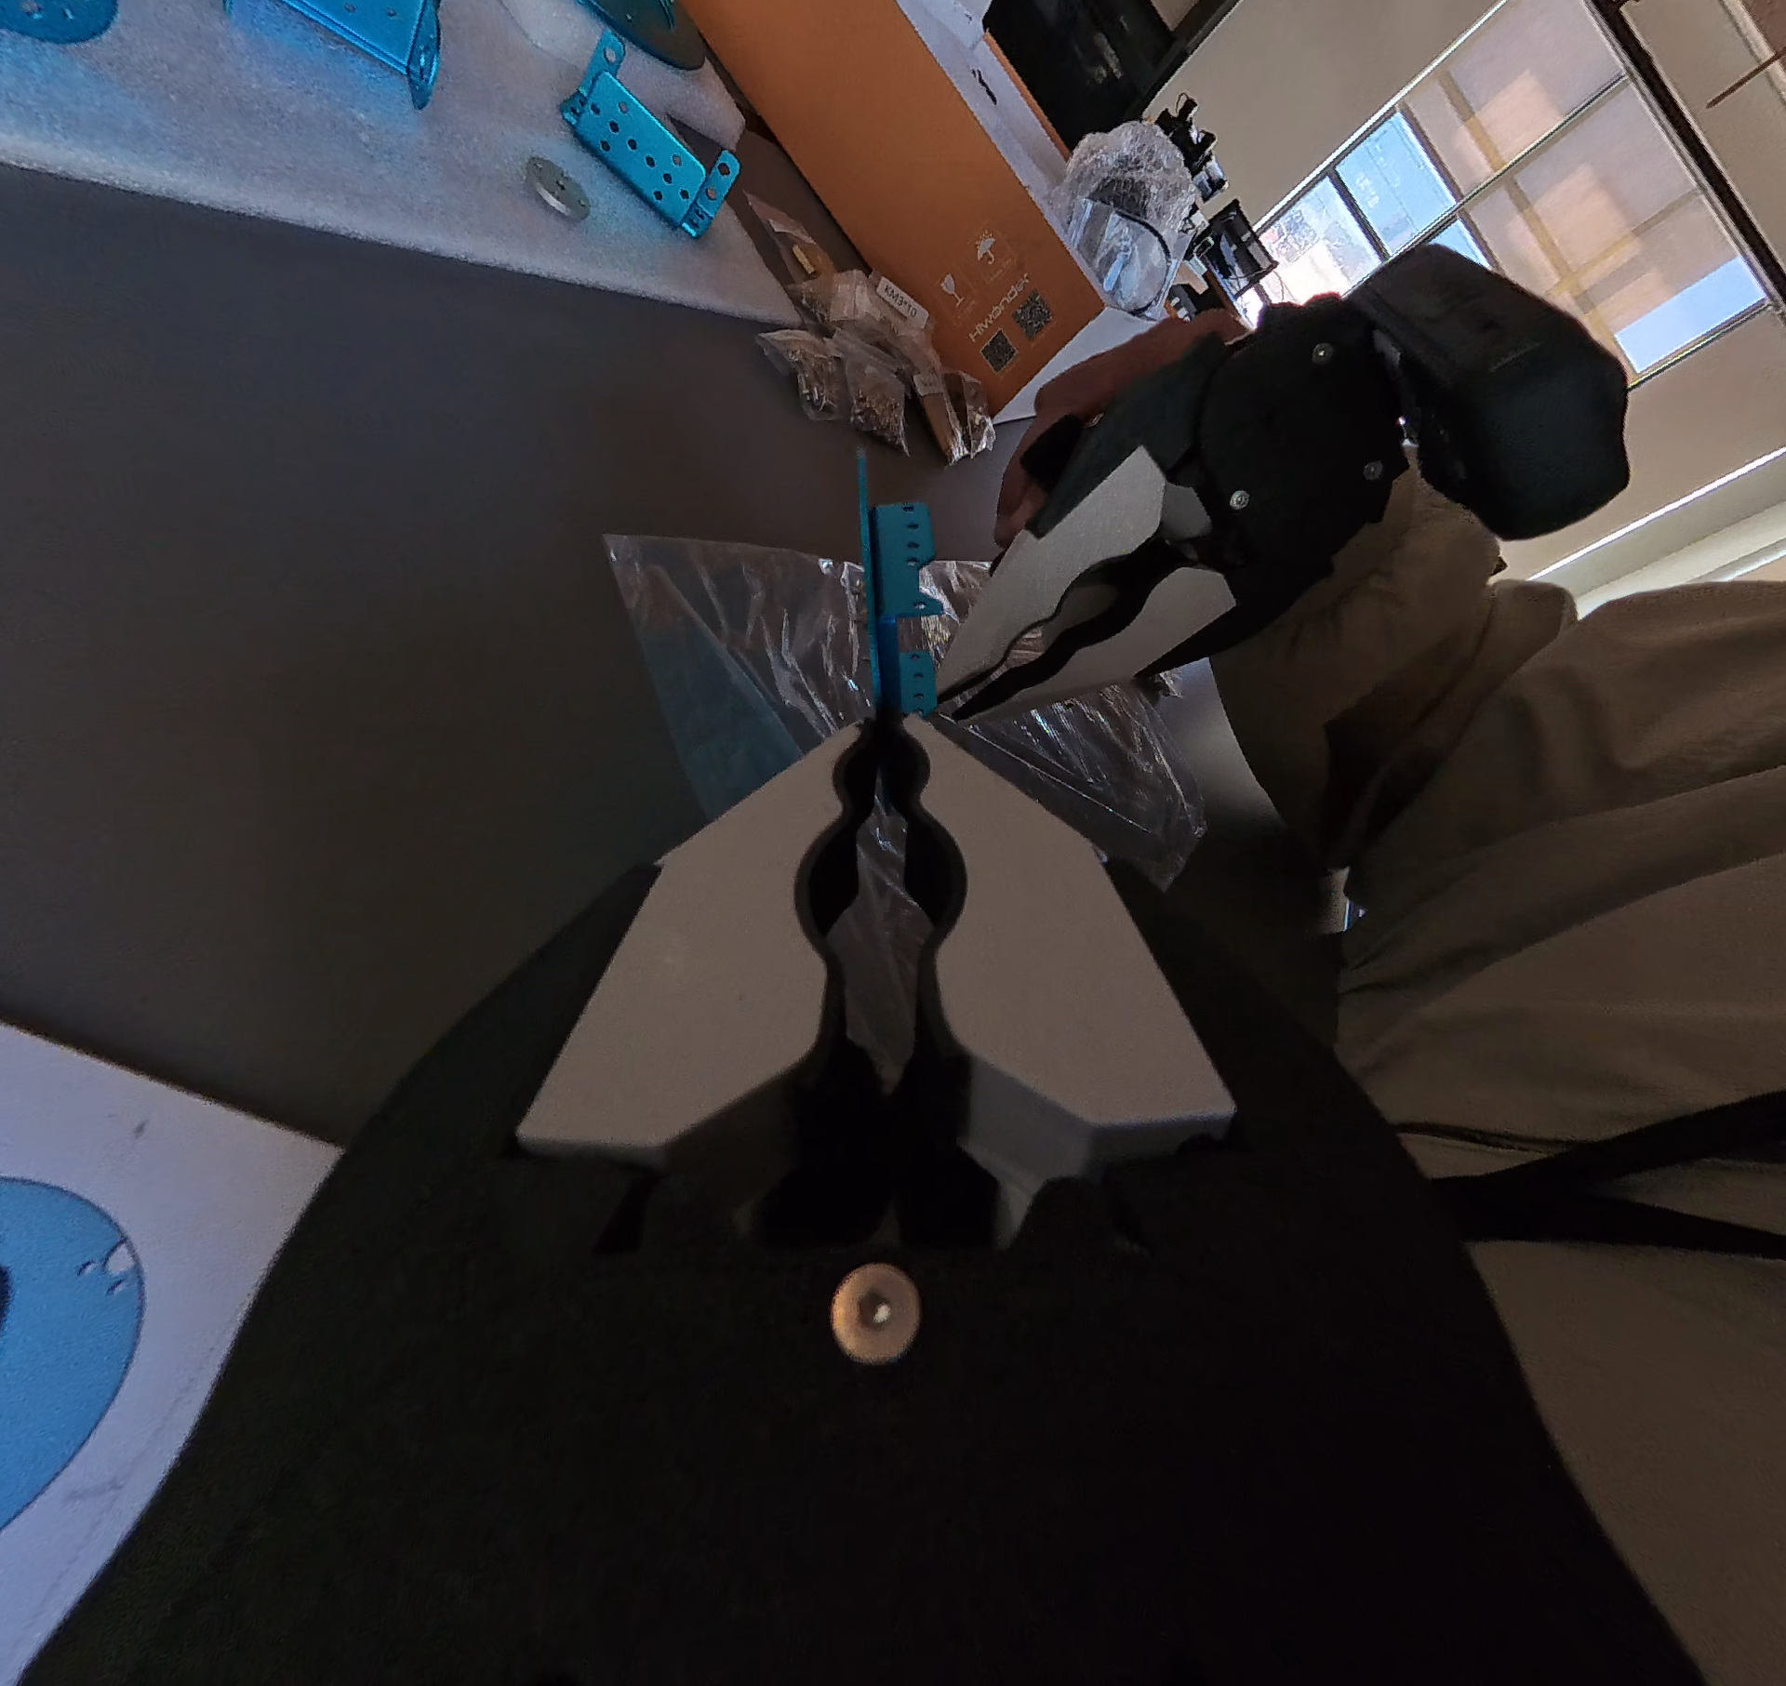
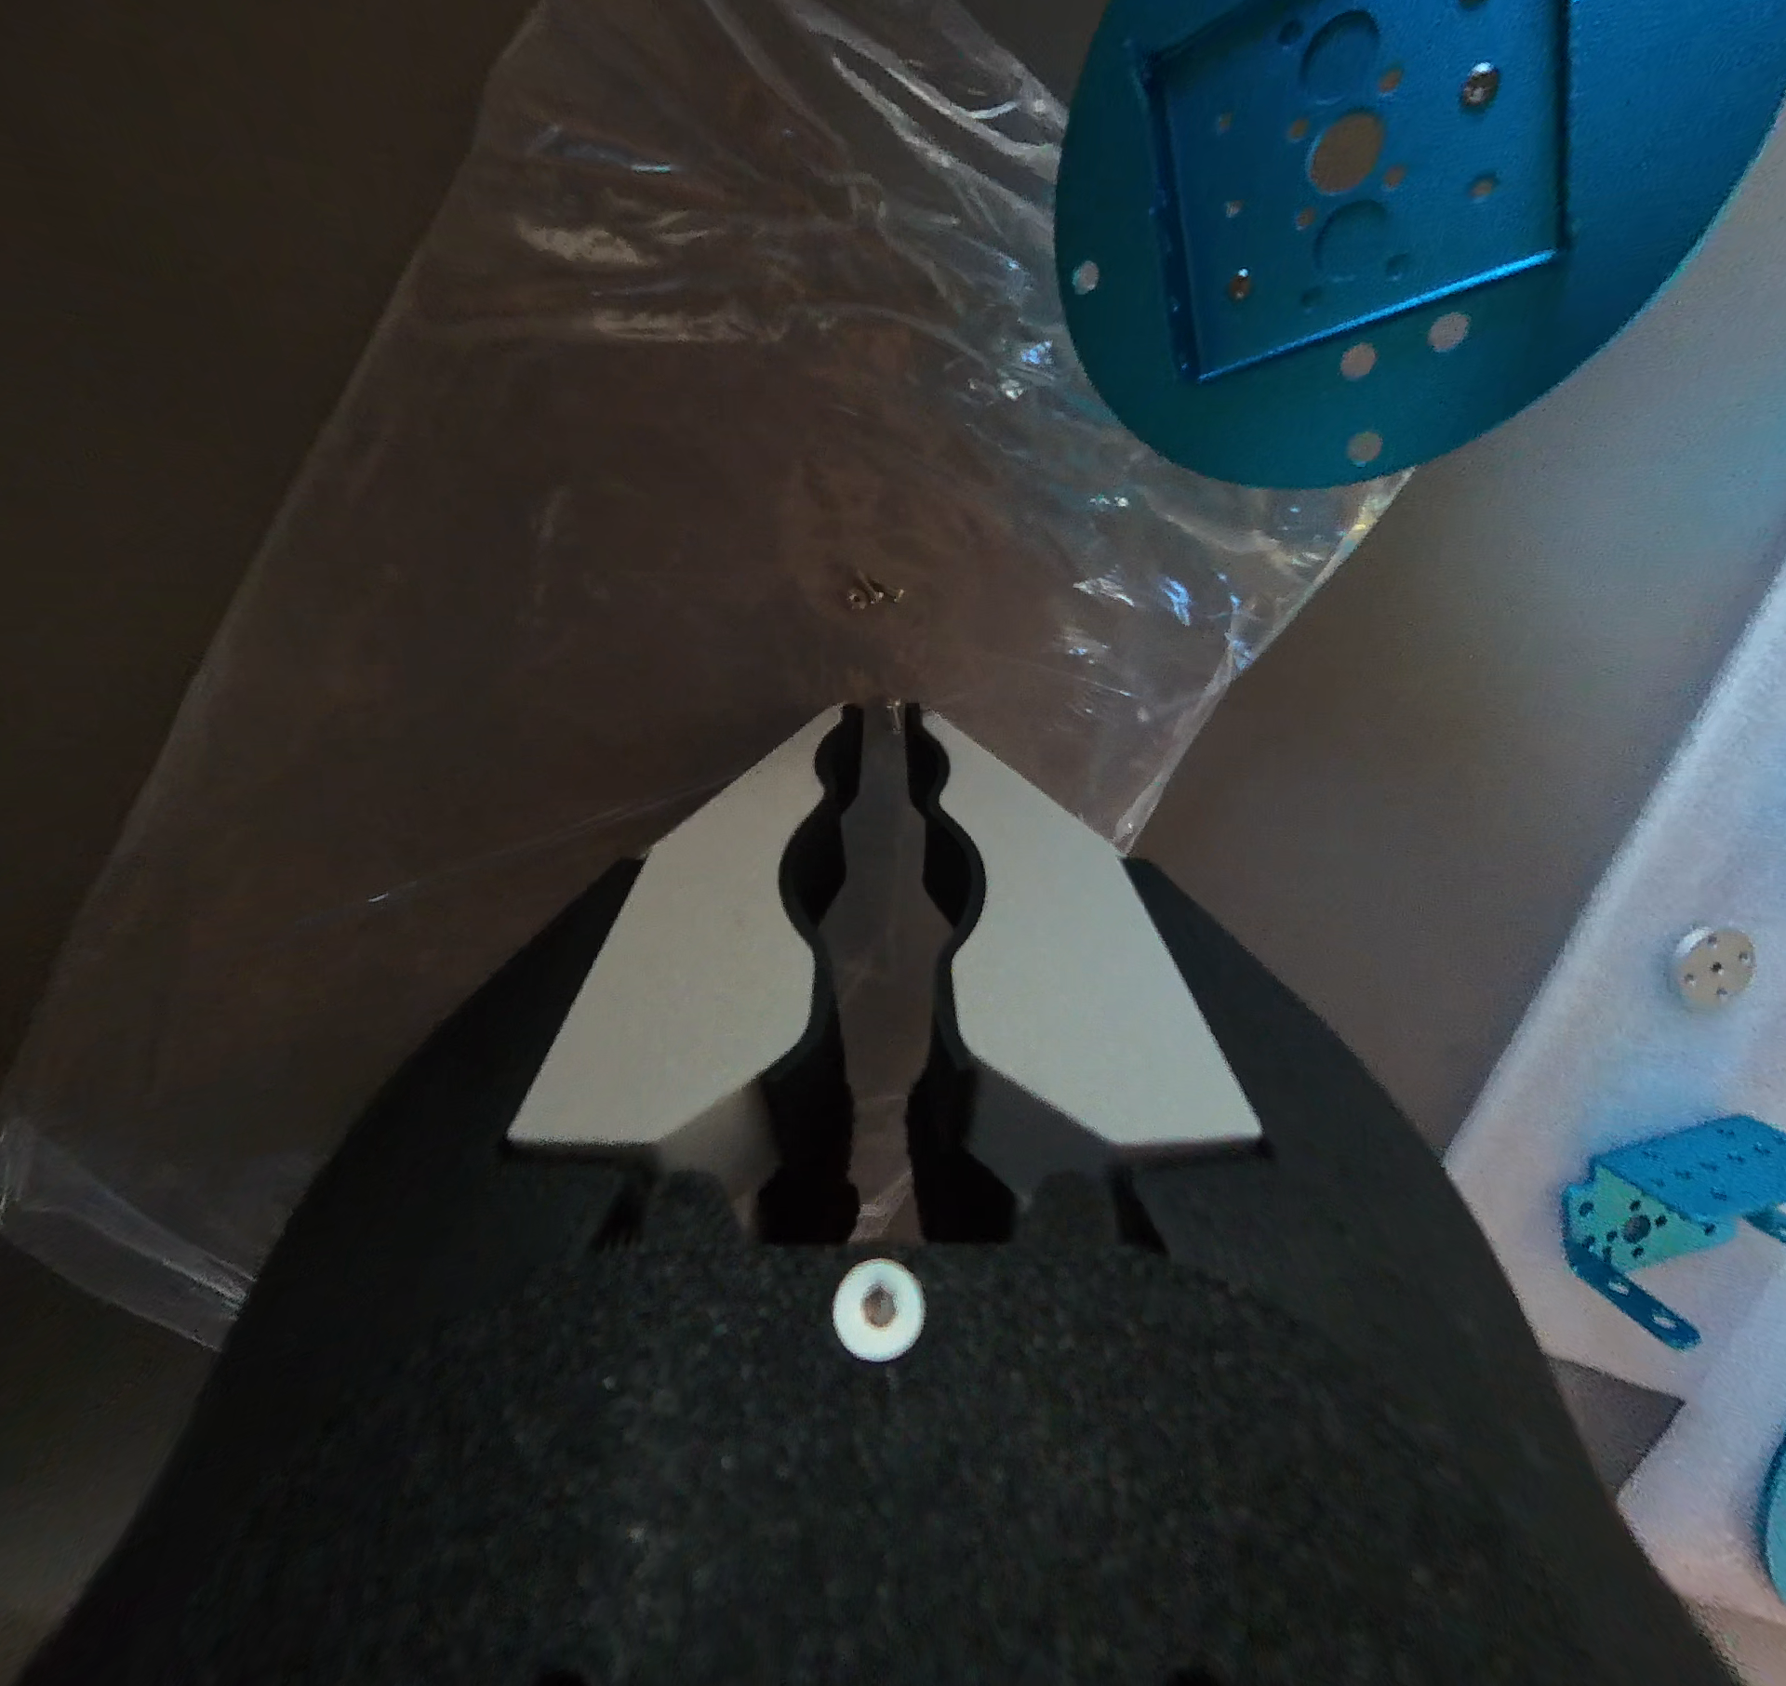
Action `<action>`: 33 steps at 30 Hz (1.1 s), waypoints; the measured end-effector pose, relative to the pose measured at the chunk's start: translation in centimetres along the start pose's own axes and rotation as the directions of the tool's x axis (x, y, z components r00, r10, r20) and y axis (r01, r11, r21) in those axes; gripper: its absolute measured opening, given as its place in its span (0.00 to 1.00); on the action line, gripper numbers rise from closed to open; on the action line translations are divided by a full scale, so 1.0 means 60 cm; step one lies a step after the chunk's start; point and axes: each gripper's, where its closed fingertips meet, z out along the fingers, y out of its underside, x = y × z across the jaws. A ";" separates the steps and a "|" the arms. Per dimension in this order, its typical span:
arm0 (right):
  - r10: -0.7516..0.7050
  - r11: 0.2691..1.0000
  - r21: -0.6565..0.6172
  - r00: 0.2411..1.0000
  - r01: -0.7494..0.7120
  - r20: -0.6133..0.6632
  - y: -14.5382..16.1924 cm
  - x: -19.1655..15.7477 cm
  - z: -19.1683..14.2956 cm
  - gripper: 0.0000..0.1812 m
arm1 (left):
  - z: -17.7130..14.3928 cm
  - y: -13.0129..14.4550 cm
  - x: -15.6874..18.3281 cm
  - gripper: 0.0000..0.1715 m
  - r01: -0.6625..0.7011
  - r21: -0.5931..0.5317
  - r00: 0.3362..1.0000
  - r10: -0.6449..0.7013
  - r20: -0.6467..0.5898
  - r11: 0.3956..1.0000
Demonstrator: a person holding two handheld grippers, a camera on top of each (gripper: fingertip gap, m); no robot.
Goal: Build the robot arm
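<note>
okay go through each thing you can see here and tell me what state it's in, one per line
left gripper: shut on the blue round plate's edge.
right gripper: shut on a small screw.
blue round plate: held edge-on, square bracket screwed on.
clear plastic bag: flat, crumpled, on the dark table.
loose screws: lying on the bag.

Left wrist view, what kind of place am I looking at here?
Probably an office or lab bench used for assembling a kit. Blue metal brackets lie on white foam, small bags of hardware sit beside an orange box, and large blinded windows line the far wall.
</note>
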 end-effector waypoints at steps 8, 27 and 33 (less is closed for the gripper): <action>-0.030 0.999 -0.021 0.998 0.031 0.050 -0.002 -0.002 0.008 0.02 | 0.005 0.006 0.005 0.00 -0.003 -0.019 1.000 0.003 -0.010 1.000; -0.067 0.994 -0.082 0.996 0.072 0.065 0.004 -0.001 0.006 0.01 | 0.009 0.011 0.008 0.00 0.012 -0.029 1.000 -0.013 -0.028 1.000; 0.021 1.000 -0.020 0.999 -0.021 0.036 -0.006 0.000 0.004 0.01 | -0.008 -0.017 0.004 0.00 0.102 0.092 0.993 -0.097 -0.063 0.991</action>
